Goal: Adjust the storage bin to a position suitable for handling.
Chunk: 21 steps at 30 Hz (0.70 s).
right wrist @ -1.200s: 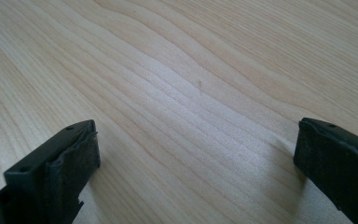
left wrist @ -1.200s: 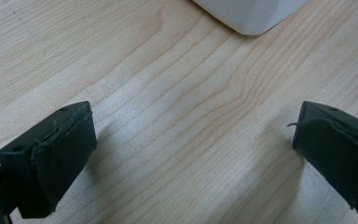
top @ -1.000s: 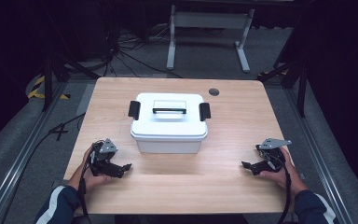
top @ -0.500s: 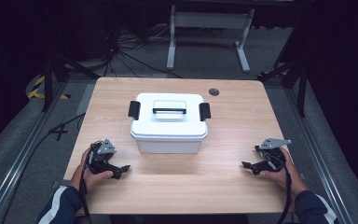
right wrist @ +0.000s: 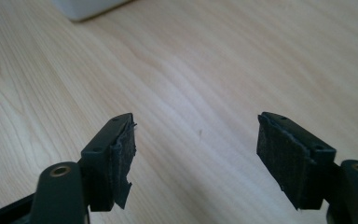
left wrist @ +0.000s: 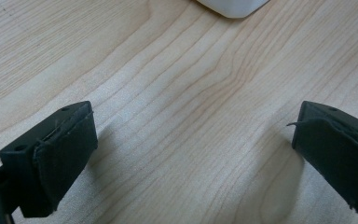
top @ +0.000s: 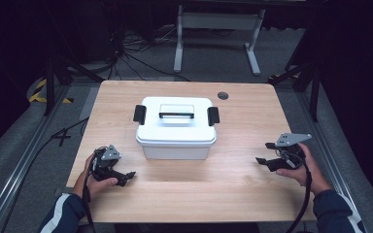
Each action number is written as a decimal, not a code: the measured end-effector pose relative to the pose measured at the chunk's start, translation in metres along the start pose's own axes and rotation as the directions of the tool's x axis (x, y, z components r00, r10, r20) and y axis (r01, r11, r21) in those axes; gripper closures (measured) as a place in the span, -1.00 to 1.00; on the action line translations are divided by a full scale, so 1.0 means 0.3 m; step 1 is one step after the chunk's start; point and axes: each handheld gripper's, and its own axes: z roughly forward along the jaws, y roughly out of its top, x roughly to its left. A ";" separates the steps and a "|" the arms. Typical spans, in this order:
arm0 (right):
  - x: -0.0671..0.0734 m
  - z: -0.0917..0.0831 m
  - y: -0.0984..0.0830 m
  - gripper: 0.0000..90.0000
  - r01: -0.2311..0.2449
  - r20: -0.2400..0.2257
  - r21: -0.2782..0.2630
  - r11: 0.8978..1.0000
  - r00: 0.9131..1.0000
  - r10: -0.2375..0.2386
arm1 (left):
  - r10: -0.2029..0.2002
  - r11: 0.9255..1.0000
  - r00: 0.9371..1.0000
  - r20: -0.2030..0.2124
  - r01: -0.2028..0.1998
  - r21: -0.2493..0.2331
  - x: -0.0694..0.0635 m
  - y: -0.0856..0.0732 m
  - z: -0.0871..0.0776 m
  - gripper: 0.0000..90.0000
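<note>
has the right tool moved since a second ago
Yes. In the high view the right tool has risen a little: it sits higher against the table's right edge than before. Its jaws have just been closing partway, with nothing between them.

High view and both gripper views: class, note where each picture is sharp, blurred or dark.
High view: table brightly lit, surroundings dark. Left gripper view: wood grain crisp, white box corner soft. Right gripper view: right gripper jaws sharp, far wood blurred and washed out.

Cams: one high, two on grippers.
High view looks fwd and down over the whole table (top: 252,194); both gripper views sit close above the wood, each catching a corner of the white box (left wrist: 233,7), shared w/ the high view.
</note>
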 end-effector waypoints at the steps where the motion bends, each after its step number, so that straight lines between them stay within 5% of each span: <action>1: -0.004 -0.014 0.021 -0.35 0.017 0.007 -0.005 1.000 1.000 -0.017 | 0.000 1.000 1.000 0.000 0.000 0.000 0.000 0.000 0.000 -0.99; 12: 0.002 -0.099 0.259 -0.22 0.142 0.031 -0.017 0.990 0.990 -0.141 | 0.000 1.000 1.000 0.000 0.000 0.001 0.000 0.000 0.000 -0.99; 13: 0.011 -0.102 0.321 -0.18 0.179 0.030 -0.021 0.984 0.984 -0.178 | -0.001 1.000 1.000 0.000 0.001 -0.001 0.000 0.000 0.000 -0.99; 21: 0.059 -0.070 0.508 -0.14 0.280 0.015 -0.006 0.960 0.960 -0.280 | 0.000 1.000 1.000 0.000 0.000 0.000 0.000 0.000 0.000 -0.99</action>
